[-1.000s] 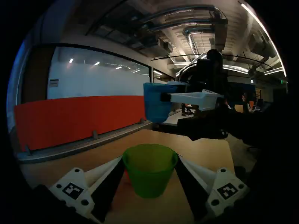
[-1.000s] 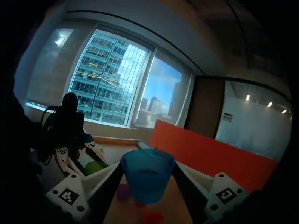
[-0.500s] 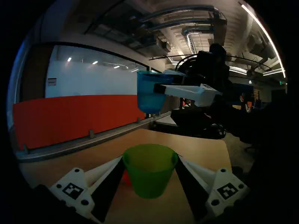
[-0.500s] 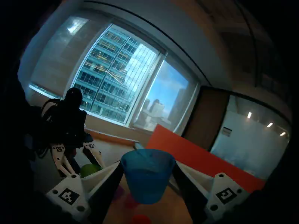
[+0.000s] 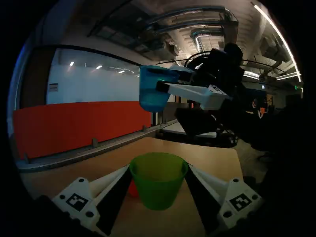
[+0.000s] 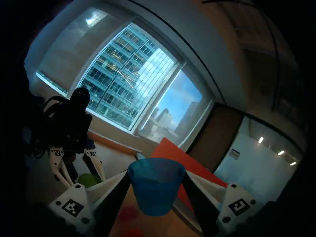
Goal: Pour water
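In the left gripper view my left gripper (image 5: pixel 158 182) is shut on a green cup (image 5: pixel 158 179), which stands upright over the wooden table (image 5: pixel 213 158). Above and beyond it hangs the blue cup (image 5: pixel 153 93), tilted a little, with my right gripper (image 5: pixel 158 87) shut on it. In the right gripper view the blue cup (image 6: pixel 156 185) sits between my right gripper's (image 6: pixel 156 189) fingers and holds water. The left gripper (image 6: pixel 73 158) shows farther off at the lower left with the green cup (image 6: pixel 88 180) in it.
A red panel (image 5: pixel 79 124) and a glass wall run along the table's far side. A small red thing (image 5: pixel 133 189) lies on the table behind the green cup. Red spots (image 6: pixel 128 213) lie on the table below the blue cup. A large window (image 6: pixel 118 91) faces the right gripper.
The right gripper has risen and moved left in the left gripper view, tilting the blue cup slightly. The left gripper and green cup have stayed put.
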